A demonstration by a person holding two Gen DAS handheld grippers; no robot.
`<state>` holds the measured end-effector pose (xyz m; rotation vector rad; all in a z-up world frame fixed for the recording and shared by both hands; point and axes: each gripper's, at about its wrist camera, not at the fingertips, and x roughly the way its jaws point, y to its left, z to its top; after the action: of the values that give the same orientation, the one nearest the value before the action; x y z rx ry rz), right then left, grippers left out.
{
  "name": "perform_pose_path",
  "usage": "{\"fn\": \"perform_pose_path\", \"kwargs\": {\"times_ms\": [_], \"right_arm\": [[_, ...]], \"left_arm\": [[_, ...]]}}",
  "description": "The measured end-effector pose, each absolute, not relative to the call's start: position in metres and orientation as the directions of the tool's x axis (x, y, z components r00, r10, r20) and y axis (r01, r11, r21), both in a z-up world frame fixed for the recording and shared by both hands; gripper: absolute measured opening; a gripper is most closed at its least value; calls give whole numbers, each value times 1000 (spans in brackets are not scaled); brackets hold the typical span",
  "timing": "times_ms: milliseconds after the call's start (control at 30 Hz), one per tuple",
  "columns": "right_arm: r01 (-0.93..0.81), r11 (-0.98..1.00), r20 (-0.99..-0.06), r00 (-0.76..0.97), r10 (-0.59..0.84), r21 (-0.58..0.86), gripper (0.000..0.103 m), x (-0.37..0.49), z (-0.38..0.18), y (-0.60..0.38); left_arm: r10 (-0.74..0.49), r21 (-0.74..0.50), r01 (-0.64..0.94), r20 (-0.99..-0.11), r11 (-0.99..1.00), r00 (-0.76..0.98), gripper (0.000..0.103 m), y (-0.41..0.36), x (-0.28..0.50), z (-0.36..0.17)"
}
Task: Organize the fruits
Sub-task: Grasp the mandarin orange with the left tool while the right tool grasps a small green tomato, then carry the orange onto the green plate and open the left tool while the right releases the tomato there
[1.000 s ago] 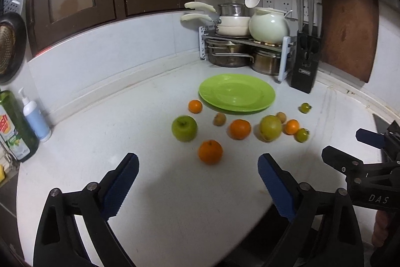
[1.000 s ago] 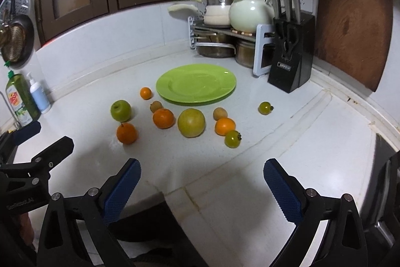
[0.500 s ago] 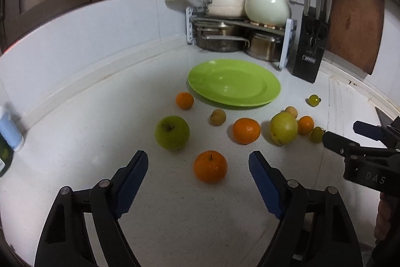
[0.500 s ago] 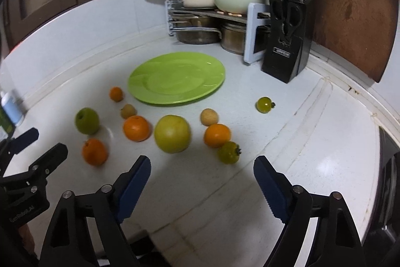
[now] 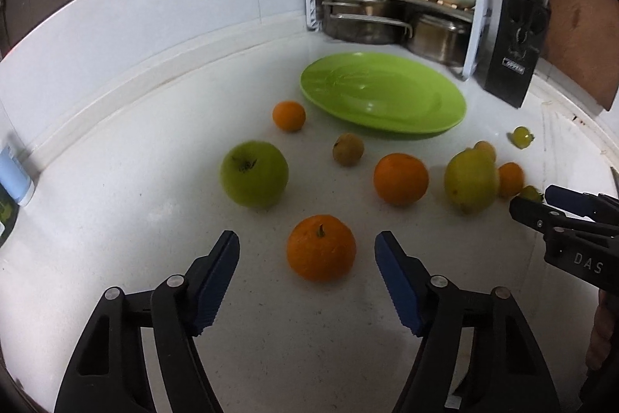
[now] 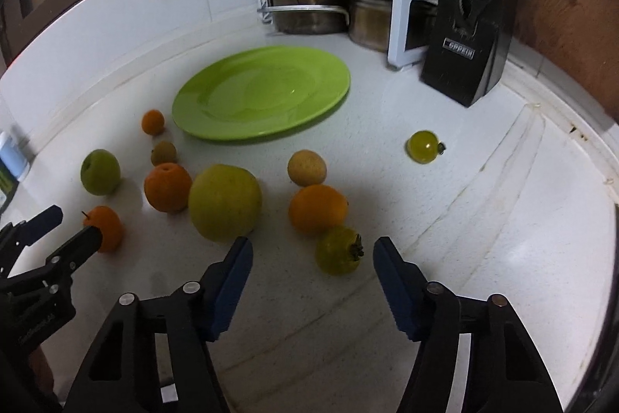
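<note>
Nothing is sorted yet, judging by the round lime-green plastic plate, which lies bare ahead of both pairs of fingers on the white speckled worktop, while every fruit sits loose between. The left gripper stands wide, holding nothing, its blue fingers flanking the stemmed orange. The right gripper is equally wide and empty, a small yellow-green tomato-like fruit just ahead between its fingers. All the moving remains.
</note>
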<state>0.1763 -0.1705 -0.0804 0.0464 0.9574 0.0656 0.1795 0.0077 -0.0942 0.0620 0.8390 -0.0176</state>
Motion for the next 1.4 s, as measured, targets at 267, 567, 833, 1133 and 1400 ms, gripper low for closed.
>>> {"fn": "perform_pose_path", "kwargs": {"times_ms": [267,567,833,1133,1400], "right_arm": [[-28,997,-829,554,79,76,50,181,-91,-174],[-6,997,-846,529,68,77,30,182,-96,-178],[-16,997,-836,545,68,71,30,176,-84,-175],[-62,993,-803,584,120,104,30,176,-53,-170],[-142,982,-757,627,185,123,29,199,-30,-160]], "left_arm": [[14,48,35,-764,998,645,56,7,188,-103],[-15,40,72,-772,997,636,42,1,191,-104],[-21,48,90,-765,995,644,42,-1,189,-93],[-85,33,158,-724,987,685,42,-5,191,-59],[-135,17,203,-694,979,708,42,-10,214,-39]]}}
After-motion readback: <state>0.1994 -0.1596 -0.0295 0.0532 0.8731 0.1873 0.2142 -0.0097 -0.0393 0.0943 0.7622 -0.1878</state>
